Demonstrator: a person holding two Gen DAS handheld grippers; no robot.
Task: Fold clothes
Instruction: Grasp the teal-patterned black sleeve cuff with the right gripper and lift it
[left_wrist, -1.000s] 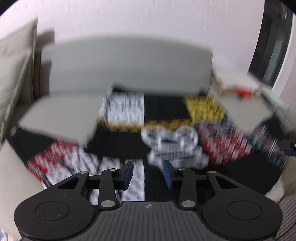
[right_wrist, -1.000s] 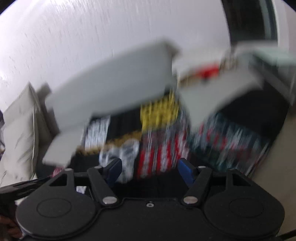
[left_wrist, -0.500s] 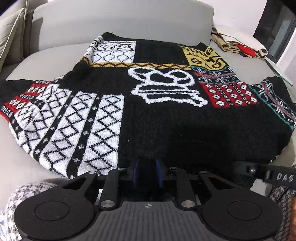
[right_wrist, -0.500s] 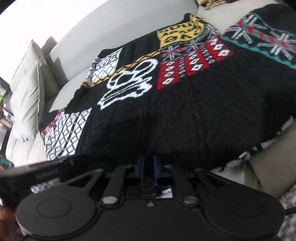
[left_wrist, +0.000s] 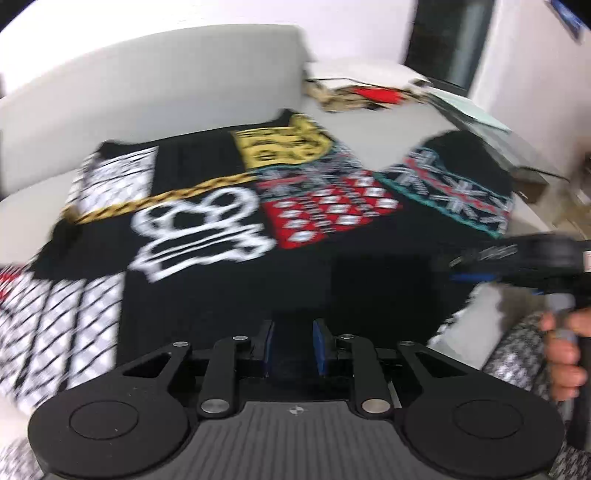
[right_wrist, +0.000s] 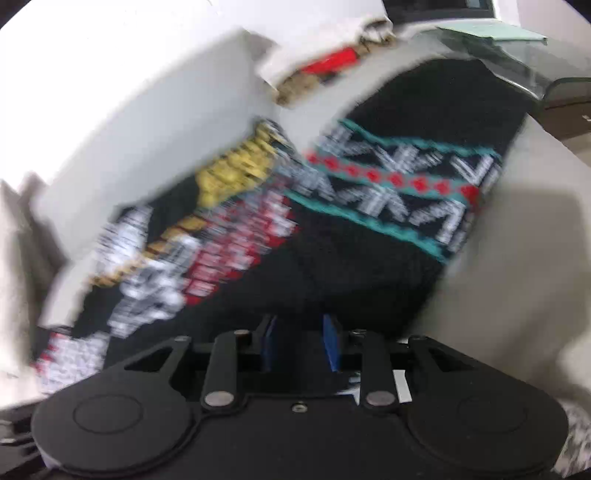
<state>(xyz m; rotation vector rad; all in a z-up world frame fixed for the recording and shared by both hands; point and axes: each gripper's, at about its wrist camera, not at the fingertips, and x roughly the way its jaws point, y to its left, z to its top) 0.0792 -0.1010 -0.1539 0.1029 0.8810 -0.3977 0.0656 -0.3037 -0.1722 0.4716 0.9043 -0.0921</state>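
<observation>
The patterned sweater (left_wrist: 229, 236) lies spread on the grey sofa (left_wrist: 155, 85), its black hem at six o'clock in both views, where the left gripper (left_wrist: 293, 345) pinches it, and the right gripper (right_wrist: 301, 341), jaws having just eased apart slightly, pinches it too.

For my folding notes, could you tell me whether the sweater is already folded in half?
No, the sweater lies spread flat across the sofa.
</observation>
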